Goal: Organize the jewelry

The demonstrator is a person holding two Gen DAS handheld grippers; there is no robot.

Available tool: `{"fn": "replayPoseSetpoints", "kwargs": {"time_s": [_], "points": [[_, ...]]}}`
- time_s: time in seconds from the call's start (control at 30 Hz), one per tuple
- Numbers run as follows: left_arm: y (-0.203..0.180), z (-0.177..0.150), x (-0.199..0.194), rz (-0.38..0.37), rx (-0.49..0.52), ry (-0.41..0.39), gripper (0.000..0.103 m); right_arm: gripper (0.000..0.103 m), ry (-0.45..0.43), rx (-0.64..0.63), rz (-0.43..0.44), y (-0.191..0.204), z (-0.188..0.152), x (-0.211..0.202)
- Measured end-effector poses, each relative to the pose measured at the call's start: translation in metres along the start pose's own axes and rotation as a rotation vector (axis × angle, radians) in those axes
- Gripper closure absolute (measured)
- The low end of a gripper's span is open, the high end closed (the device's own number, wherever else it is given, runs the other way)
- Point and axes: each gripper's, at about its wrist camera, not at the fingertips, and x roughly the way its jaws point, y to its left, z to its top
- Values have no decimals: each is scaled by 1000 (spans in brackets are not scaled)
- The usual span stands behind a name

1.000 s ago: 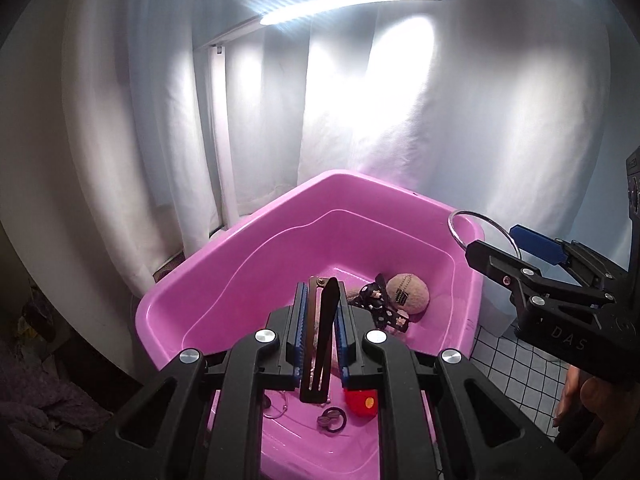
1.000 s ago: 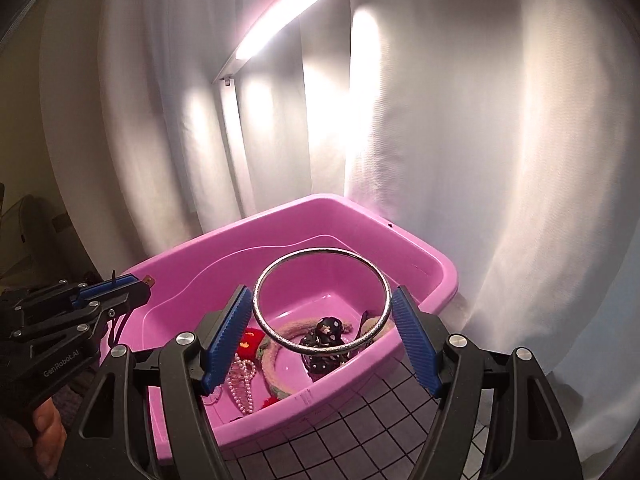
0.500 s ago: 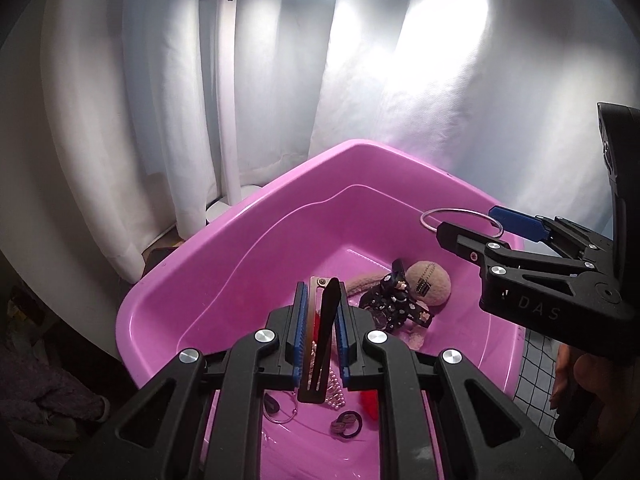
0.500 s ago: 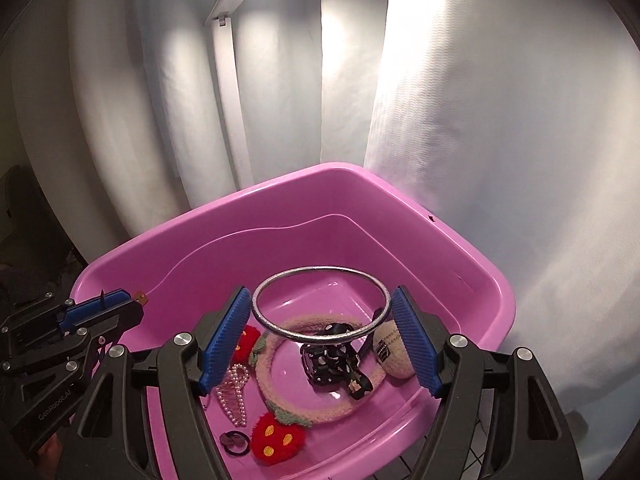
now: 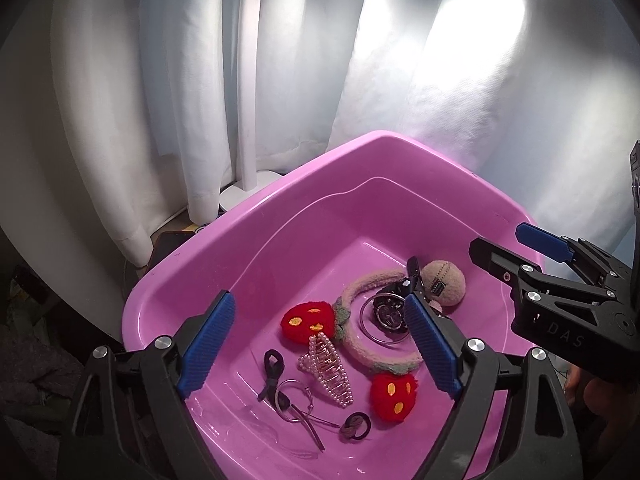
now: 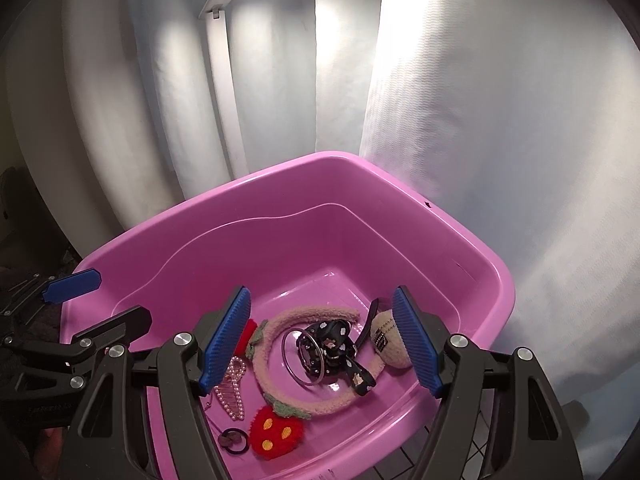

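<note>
A pink plastic tub (image 5: 280,200) (image 6: 360,176) holds jewelry and hair pieces. A silver bangle (image 5: 370,330) (image 6: 291,362) lies on its floor around a black watch (image 5: 390,314) (image 6: 330,350), inside a pink fuzzy headband (image 5: 360,346) (image 6: 296,318) with red strawberries (image 5: 306,322) (image 6: 276,432). A pearl hair clip (image 5: 326,368) (image 6: 232,386) lies beside it. My left gripper (image 5: 320,346) is open and empty above the tub's near side. My right gripper (image 6: 320,342) is open and empty above the bangle; it also shows at the right in the left wrist view (image 5: 504,246).
A beige pom-pom (image 5: 444,288) (image 6: 390,338), dark hair ties (image 5: 356,426) (image 6: 232,438), a thin hoop (image 5: 294,394) and a dark ribbon (image 5: 272,372) also lie in the tub. A white lamp post (image 5: 248,92) and white curtains stand behind. A grid-patterned surface (image 6: 404,460) lies below the tub.
My right gripper has opened and let go of the silver bangle, which now lies in the tub. My left gripper has opened and released the pearl clip. Both grippers have tilted down toward the tub.
</note>
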Motion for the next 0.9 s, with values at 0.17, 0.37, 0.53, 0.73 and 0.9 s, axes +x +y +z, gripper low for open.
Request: {"fn": "replayPoseSetpoints", "kwargs": {"time_s": [0.17,0.37,0.53,0.73,0.9], "points": [[-2,1,0,11,7,7,18,33,1,3,-1,0,-2,-2],[-4,1,-3,44,17,13,16,33,3,4,-3,2,-5,-5],[-1,1,-5,73,8,17,15,33,16,14,-1,5,-7,-7],[0,2,-6,85,7,26,15,33,35,21,-2,7,-12,-11],[0,1,-8,112,13,32,15,33,40,24,3,9,-17,-16]]}}
